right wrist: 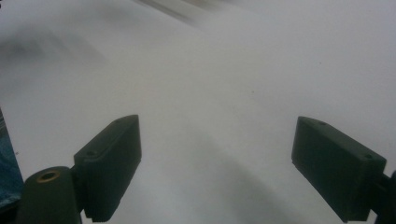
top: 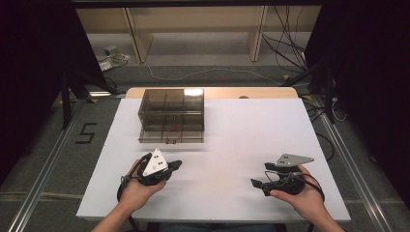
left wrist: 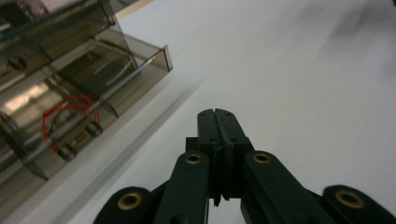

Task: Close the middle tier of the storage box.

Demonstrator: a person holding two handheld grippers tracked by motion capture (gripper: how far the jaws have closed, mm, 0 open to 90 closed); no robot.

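Left gripper (left wrist: 217,114), jaws pressed together on nothing, held low over the white table (top: 241,145) just in front of the smoked plastic drawer box (top: 171,115). Right gripper (right wrist: 217,158), jaws spread wide and empty, well apart at the table's right. Box at the table's far left, a red wire loop (left wrist: 67,109) visible inside.

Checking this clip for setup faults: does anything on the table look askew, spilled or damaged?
Nothing stands out. The smoky clear box sits square on the white table, closed, with a red wire and small parts inside it, none spilled. The left gripper is shut on nothing; the right gripper is open over bare table.
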